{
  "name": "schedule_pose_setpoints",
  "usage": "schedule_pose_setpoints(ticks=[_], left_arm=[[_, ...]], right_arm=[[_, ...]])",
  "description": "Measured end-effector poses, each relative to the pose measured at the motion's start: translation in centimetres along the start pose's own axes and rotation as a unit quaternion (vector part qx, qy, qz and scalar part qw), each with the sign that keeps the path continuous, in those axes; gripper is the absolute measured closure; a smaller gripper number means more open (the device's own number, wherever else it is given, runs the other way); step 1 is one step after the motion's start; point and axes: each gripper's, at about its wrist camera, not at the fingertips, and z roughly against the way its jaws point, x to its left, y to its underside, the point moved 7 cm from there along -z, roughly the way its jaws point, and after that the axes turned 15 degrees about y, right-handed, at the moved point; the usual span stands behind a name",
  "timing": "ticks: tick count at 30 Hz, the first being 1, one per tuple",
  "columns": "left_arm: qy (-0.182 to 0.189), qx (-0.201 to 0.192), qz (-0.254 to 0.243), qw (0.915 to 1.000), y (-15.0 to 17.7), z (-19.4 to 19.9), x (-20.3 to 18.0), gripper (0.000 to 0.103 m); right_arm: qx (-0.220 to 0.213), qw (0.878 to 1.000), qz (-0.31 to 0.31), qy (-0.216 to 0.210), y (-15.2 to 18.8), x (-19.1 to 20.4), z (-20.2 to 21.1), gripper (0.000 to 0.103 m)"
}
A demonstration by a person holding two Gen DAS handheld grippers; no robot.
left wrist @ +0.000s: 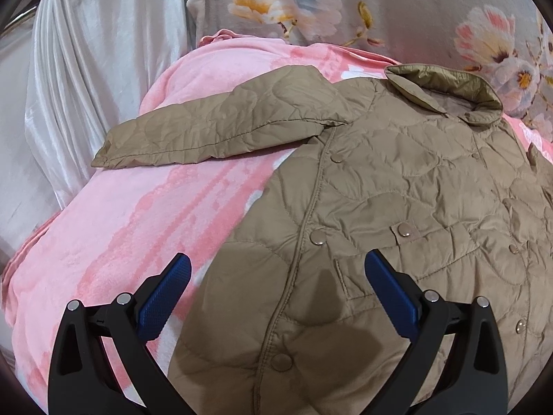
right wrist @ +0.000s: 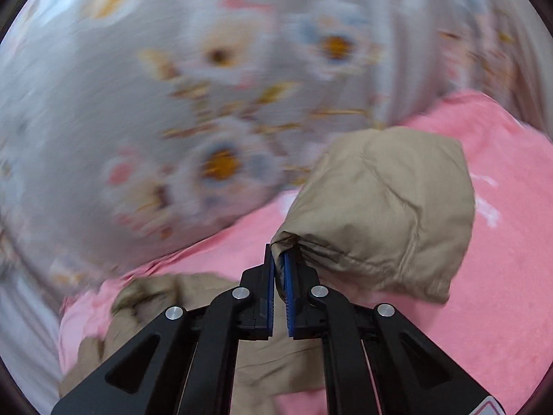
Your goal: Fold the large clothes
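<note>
Tongs, two pairs, black with blue ribbed pads. Left gripper [left wrist: 276,276]: jaws spread wide, nothing between them, hovering over the lower front of the jacket. Right gripper [right wrist: 279,269]: jaws pressed together on a pinch of fabric at the cuff end of the right sleeve [right wrist: 380,214], which bunches up clear of the bedding (the surroundings in this view are blurred).

Floral bedding [left wrist: 397,7]: grey, printed with pink, white and yellow flowers, behind everything else.

Pink blanket [left wrist: 114,242]: plush, spread across the bed, bearing the jacket.

White satin cloth [left wrist: 86,69]: draped at the left edge.

Jacket [left wrist: 397,190]: tan, quilted, lying front-up on the pink blanket, snaps fastened, collar [left wrist: 446,93] toward the floral bedding.

Left sleeve [left wrist: 214,128]: stretched flat, pointing toward the satin cloth.

Flap pocket [left wrist: 404,252]: closed by one snap; contents cannot be told.
</note>
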Motion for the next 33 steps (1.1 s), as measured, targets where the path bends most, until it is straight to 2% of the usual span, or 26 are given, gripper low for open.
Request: schedule_pose_setpoints(ticks=[4, 7, 9, 13, 16, 17, 18, 21, 25, 28, 29, 31, 33], left_arm=[[-0.001, -0.003, 0.010, 0.9999, 0.0, 0.8, 1.1, 0.005], [-0.001, -0.003, 0.020, 0.9998, 0.1, 1.1, 2.3, 0.005], [-0.001, -0.001, 0.027, 0.9996, 0.2, 1.2, 3.1, 0.005], [0.007, 0.004, 0.037, 0.9993, 0.5, 1.3, 4.5, 0.005], [0.036, 0.006, 0.044, 0.9984, 0.5, 1.3, 4.8, 0.005], [0.047, 0.009, 0.047, 0.9978, 0.5, 1.3, 4.8, 0.005], [0.066, 0.013, 0.050, 0.9965, 0.4, 1.2, 4.6, 0.005], [0.132, 0.021, 0.061, 0.9892, -0.3, 1.1, 3.2, 0.005], [0.213, 0.028, 0.094, 0.9721, -2.3, 0.6, 0.4, 0.005], [0.278, 0.042, 0.134, 0.9504, -4.1, -0.5, -2.6, 0.005], [0.304, 0.051, 0.150, 0.9395, -4.8, -1.3, -4.0, 0.005], [0.333, 0.061, 0.170, 0.9254, -5.6, -2.3, -5.8, 0.005], [0.347, 0.080, 0.185, 0.9161, -6.5, -3.6, -8.9, 0.005]], right_arm=[[0.007, 0.992, 0.104, -0.074, 3.2, 10.7, 2.9, 0.097], [0.031, 0.973, 0.190, -0.125, 8.3, 18.3, 4.5, 0.097], [0.059, 0.955, 0.245, -0.154, 12.9, 22.5, 5.0, 0.097], [0.111, 0.924, 0.323, -0.173, 21.4, 27.0, 4.5, 0.095], [0.165, 0.909, 0.349, -0.159, 27.0, 28.3, 3.6, 0.080], [0.170, 0.907, 0.353, -0.157, 27.9, 27.7, 3.6, 0.070], [0.170, 0.906, 0.356, -0.155, 28.6, 27.7, 3.9, 0.059], [0.165, 0.908, 0.342, -0.177, 28.2, 26.3, 5.7, 0.042], [0.164, 0.926, 0.285, -0.186, 25.3, 21.0, 7.7, 0.039], [0.173, 0.945, 0.221, -0.170, 22.5, 16.3, 6.9, 0.038], [0.174, 0.952, 0.197, -0.156, 21.4, 14.4, 6.3, 0.038], [0.175, 0.964, 0.155, -0.130, 19.5, 11.1, 4.9, 0.038], [0.181, 0.970, 0.109, -0.119, 18.0, 8.6, 3.6, 0.037]])
